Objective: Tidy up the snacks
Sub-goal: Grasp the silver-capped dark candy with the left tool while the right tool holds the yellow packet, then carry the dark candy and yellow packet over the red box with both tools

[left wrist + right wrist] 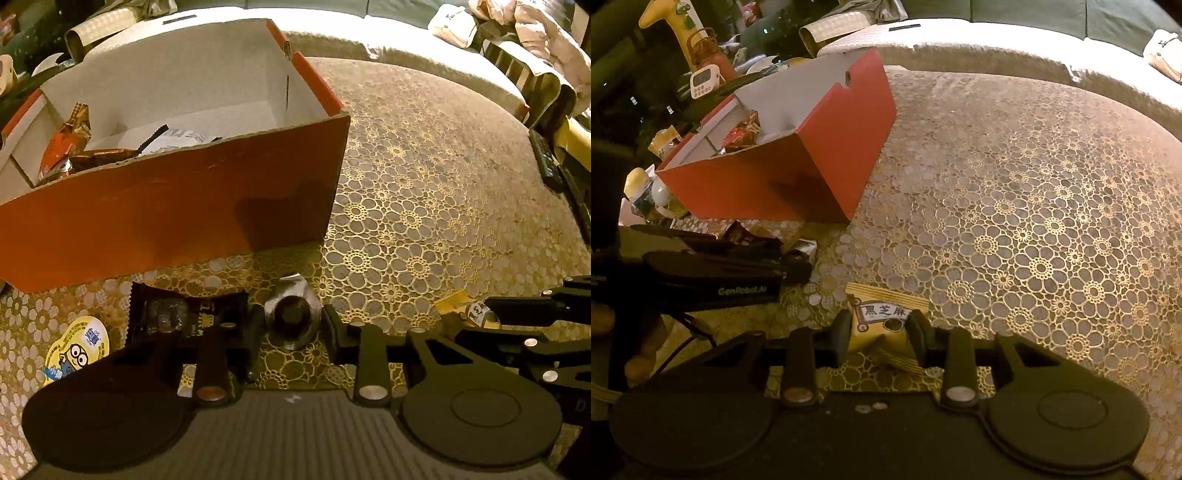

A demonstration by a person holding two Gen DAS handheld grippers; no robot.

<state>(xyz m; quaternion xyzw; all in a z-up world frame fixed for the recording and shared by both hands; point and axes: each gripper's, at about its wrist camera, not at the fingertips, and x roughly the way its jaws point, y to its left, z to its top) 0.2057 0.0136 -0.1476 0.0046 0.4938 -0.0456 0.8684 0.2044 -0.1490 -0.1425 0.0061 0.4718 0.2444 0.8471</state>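
Your left gripper sits low over the tabletop w/ a small silver-wrapped snack between its fingers; pads don't look to be pressing it yet, so it's unclenched. A black snack packet lies just left of it, under the left finger. Your right gripper is clenched on a yellow sesame snack packet, low on the lace cloth. The red box, w/ a few snacks inside, stands just beyond your left gripper.
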